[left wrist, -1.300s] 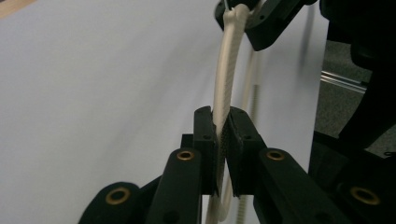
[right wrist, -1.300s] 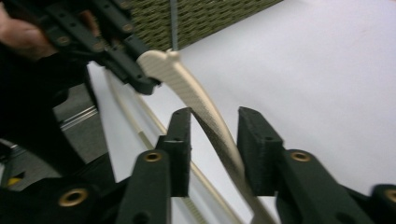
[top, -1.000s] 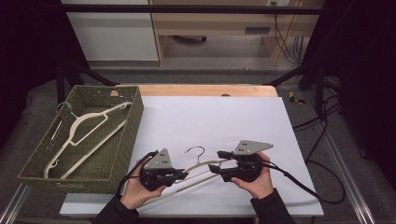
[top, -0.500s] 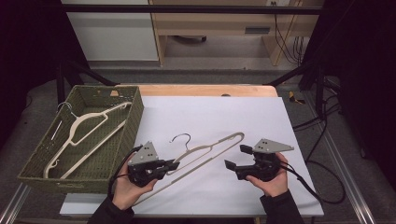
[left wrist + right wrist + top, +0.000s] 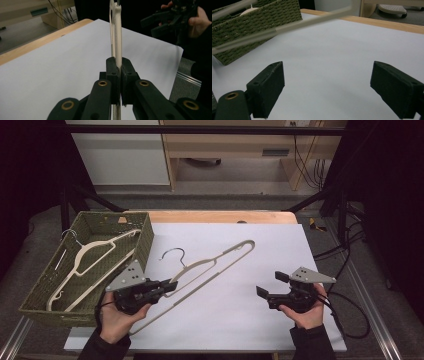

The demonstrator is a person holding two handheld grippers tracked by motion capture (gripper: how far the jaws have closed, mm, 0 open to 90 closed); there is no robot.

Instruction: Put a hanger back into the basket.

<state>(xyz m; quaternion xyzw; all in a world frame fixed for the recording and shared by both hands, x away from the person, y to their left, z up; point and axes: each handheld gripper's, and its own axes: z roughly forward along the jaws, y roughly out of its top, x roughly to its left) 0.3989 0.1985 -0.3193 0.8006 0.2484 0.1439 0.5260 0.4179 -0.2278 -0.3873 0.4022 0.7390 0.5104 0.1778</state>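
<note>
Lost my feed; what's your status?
Left gripper shut on cream hanger. Right gripper open, jaws just widened, nothing between. Basket beside hanger.

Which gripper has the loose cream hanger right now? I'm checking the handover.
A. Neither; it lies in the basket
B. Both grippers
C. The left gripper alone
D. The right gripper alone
C: the left gripper is clamped on the hanger, while the right gripper stands open and apart from it.

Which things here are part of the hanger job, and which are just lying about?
In the job:
- cream hanger, clamped in the left gripper
- right gripper, open, holding nothing
- wicker basket with another hanger

Lying about:
- cables by the table
- wooden shelf behind
</note>
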